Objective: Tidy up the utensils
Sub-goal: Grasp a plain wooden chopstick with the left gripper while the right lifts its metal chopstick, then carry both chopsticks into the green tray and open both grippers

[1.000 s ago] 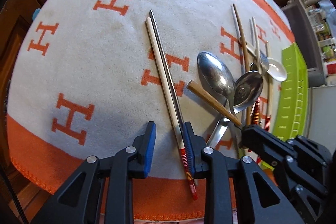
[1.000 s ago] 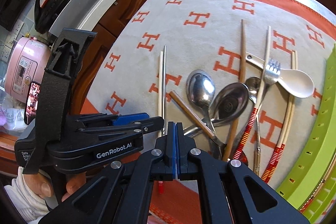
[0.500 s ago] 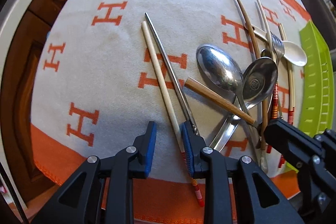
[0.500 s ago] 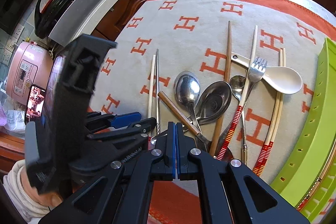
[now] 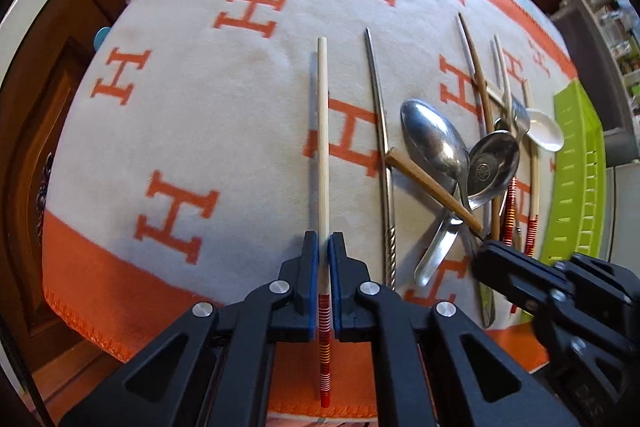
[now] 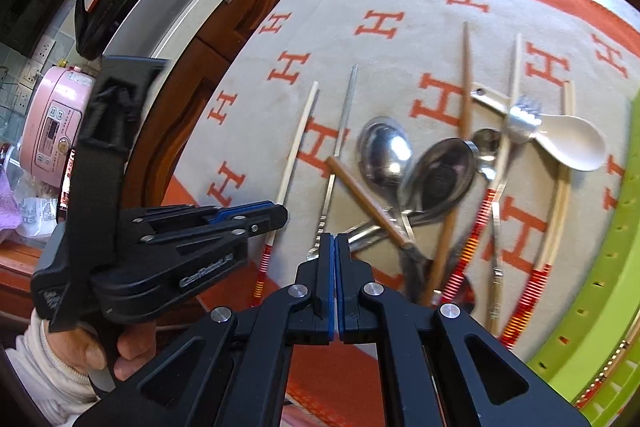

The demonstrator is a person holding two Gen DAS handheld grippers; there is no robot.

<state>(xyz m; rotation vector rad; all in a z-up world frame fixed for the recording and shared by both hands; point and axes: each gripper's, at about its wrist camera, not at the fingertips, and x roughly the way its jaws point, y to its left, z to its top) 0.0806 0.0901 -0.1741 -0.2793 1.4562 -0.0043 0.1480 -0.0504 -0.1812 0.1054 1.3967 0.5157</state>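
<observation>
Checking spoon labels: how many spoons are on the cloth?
4: large steel spoon leftmost, deep steel spoon beside it, small steel spoon right of that, white spoon nearest the green tray. Others may be hidden underneath.

The right gripper [image 6: 334, 241] is hovering with its blue pads pressed together over the orange-lettered cloth [image 6: 384, 27]. Left of it, the left gripper [image 6: 276, 217] is pinching a pale chopstick [image 6: 294, 143] above its red-striped end, while right of it spoons are lying tangled beside a green tray [image 6: 600, 311]
</observation>
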